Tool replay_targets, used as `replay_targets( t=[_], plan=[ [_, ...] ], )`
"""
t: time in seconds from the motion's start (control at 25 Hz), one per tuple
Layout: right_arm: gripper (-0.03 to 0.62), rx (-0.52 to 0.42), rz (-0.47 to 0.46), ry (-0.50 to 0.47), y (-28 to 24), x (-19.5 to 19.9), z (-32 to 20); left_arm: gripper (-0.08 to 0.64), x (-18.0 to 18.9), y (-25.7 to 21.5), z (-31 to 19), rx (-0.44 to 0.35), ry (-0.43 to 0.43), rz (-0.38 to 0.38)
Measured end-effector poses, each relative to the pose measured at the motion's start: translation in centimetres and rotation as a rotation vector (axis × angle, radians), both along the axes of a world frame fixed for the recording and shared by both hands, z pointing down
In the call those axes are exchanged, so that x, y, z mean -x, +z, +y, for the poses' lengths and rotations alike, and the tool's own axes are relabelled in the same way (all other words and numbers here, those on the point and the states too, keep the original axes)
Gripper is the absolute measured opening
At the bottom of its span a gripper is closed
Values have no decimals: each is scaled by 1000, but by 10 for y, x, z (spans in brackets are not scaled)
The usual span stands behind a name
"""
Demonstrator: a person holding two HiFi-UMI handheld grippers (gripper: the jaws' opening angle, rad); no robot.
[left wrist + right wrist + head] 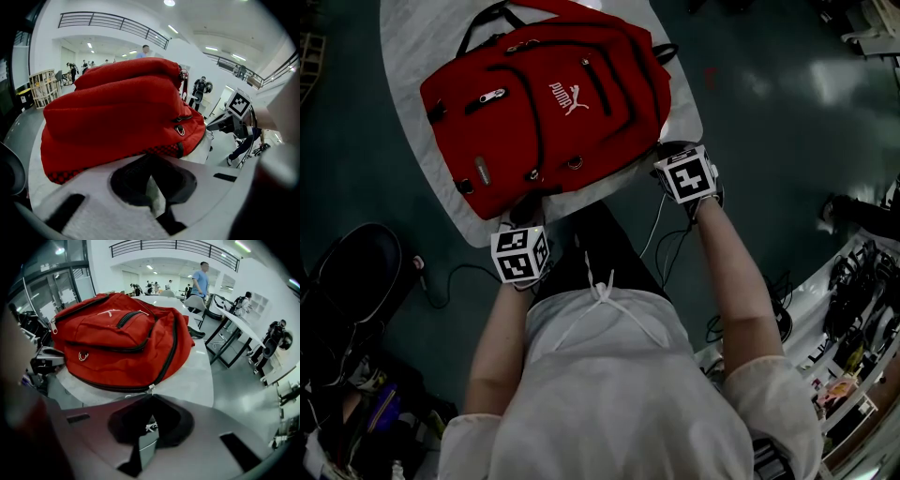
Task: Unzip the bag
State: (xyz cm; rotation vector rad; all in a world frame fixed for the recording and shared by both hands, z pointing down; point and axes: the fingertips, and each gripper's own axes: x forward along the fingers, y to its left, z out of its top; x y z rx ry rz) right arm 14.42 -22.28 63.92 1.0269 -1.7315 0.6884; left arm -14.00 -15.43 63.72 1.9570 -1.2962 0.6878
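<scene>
The pull wants to run along the line of the zip track (171,341), not up and away from it. Otherwise the slider will likely jam where the track curves over the side of the bag. The other hand has to hold the cloth taut against that pull.

The fingers of the right gripper (150,394) are pressed together. At their tips sits the small silvery zipper pull (150,388), and from where I stand they look to be pinching it. A scrap of white shows in the hollow behind them, which I take to be part of the pull.

The fingers of the left gripper (151,155) are also closed, and their tips meet the checkered hem along the bottom of the bag (544,112). I judge that they nip the cloth there as the anchor, though the contact itself is hard to see.

The bag is red and lies flat on its back across the middle of the white bench (680,105). Its bottom points to the near edge and its handle to the far edge. The left gripper is at the bench's near left corner and the right gripper at the near right corner, with the bag's lower end between them. The main zip looks closed along its whole visible run, so the unzipping has not begun.
</scene>
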Motion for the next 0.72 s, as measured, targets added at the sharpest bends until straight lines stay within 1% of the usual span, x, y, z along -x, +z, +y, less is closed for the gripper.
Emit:
replay_targets(
  t=[0.28,0.44,0.56,0.6,0.64,0.68,0.72],
  plan=[
    [28,2,11,33,3,-11,-11,20,-1,1,1,-6,0,-12],
    [29,-9,-25,54,3,-7,-13,20,0,1,0,-8,-4,-14],
    [34,-35,-8,70,2,-9,-14,20,-1,1,0,-9,-8,-11],
    [65,-48,-3,69,3,-9,-13,20,-1,1,0,-8,-10,-7],
    [123,-59,-4,67,2,-8,-12,20,-1,2,0,-8,-14,-1],
    [152,-70,-8,66,1,-6,-10,20,-1,2,0,-7,-17,5],
    [155,-83,-12,64,-3,-3,-8,20,-2,1,-1,-5,-20,11]
  ],
)
